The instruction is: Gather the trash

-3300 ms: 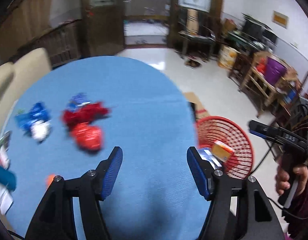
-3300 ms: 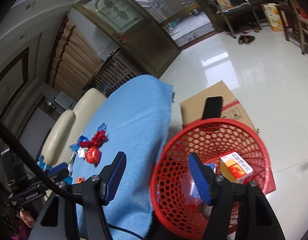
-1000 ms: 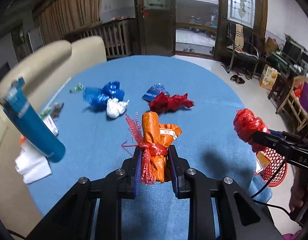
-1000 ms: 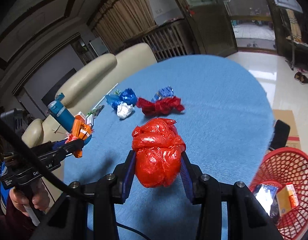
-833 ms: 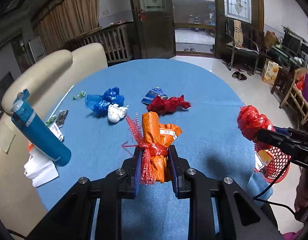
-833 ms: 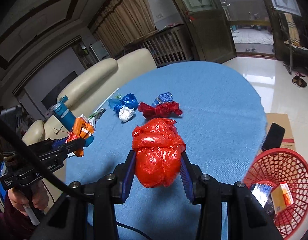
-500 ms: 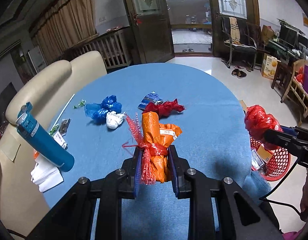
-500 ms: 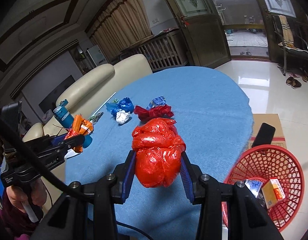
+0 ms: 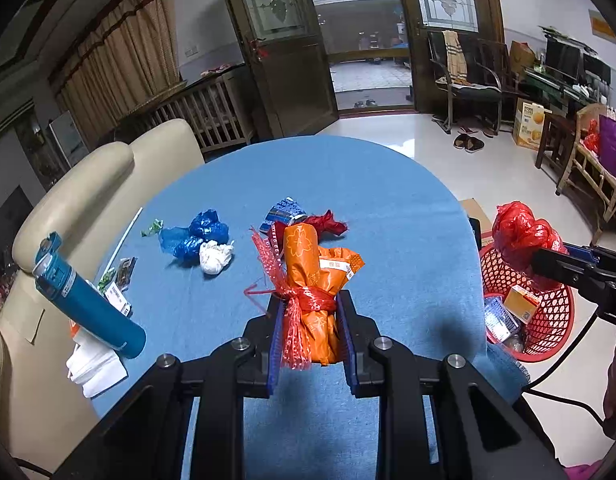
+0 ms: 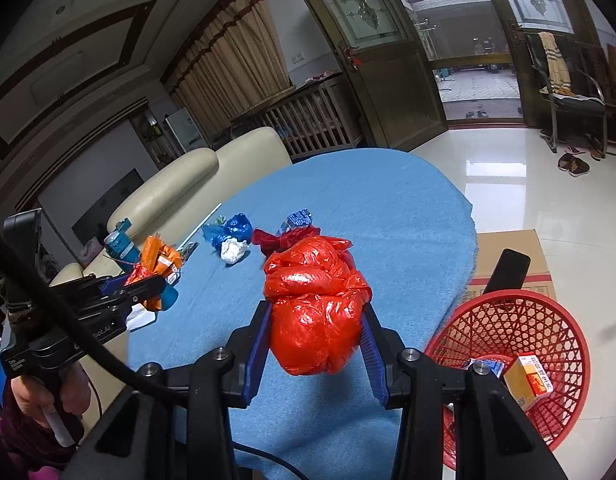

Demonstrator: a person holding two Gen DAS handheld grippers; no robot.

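table edge: the blue table (image 9: 388,208) is curving away on its right side, with glossy floor (image 10: 508,176) lying open beyond it.
left gripper (image 9: 310,334): clenching an orange wrapper bundle (image 9: 316,280) tied with red mesh, above the table.
right gripper (image 10: 316,340): clamping a crumpled red plastic bag (image 10: 316,304) near the table's right edge.
red basket (image 10: 548,328): sitting on the floor just beside the table, holding a small orange box (image 10: 528,376).
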